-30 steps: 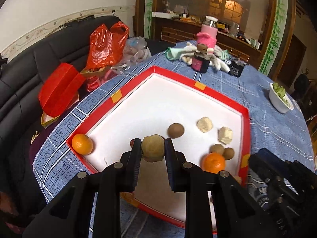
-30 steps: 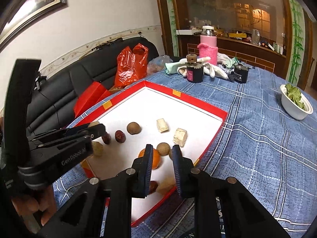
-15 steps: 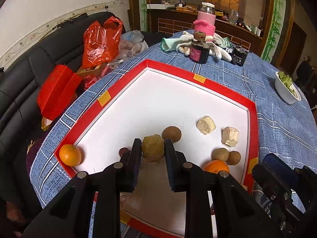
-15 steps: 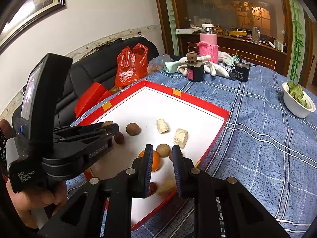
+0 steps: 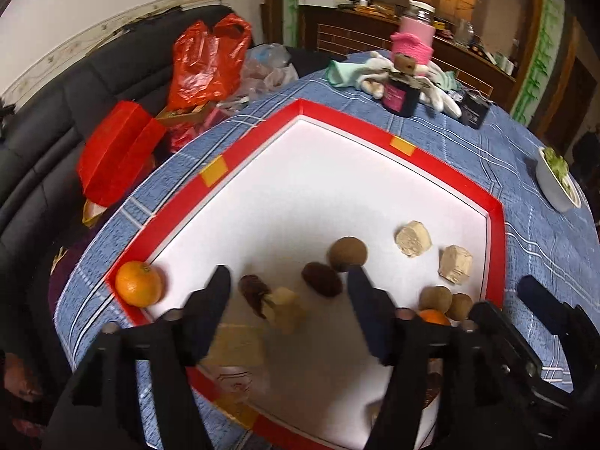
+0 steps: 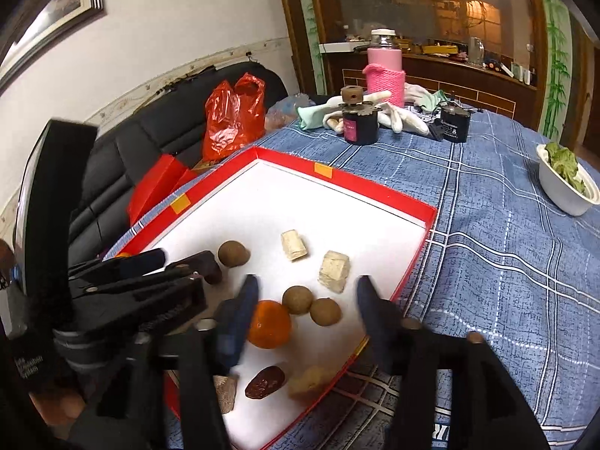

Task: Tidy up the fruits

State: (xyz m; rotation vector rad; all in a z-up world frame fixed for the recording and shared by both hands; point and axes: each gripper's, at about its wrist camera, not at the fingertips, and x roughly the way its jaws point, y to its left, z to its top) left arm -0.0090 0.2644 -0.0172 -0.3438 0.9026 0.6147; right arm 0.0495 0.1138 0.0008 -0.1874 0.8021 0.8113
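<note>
A red-rimmed white tray (image 5: 375, 137) lies on the blue cloth. My left gripper (image 5: 287, 290) is open; a tan lump (image 5: 287, 309) lies on the tray between its fingers, with two dark dates (image 5: 255, 292) beside it. An orange (image 5: 138, 288) sits in the tray's left corner. My right gripper (image 6: 307, 294) is open over a second orange (image 6: 269, 323) and two brown longans (image 6: 297, 300). Two pale chunks (image 6: 294, 250) and another brown fruit (image 6: 233, 254) lie farther in. A date (image 6: 264, 381) lies near the tray's front edge.
A dark jar (image 6: 360, 125), pink bottle (image 6: 386, 71), gloves and a black box (image 6: 454, 127) stand at the table's far side. A white bowl of greens (image 6: 566, 183) sits right. Red bags (image 5: 206, 63) lie on the black sofa at left.
My left gripper has opened and let the tan lump drop onto the tray. My right gripper has opened too, above the orange and the longans.
</note>
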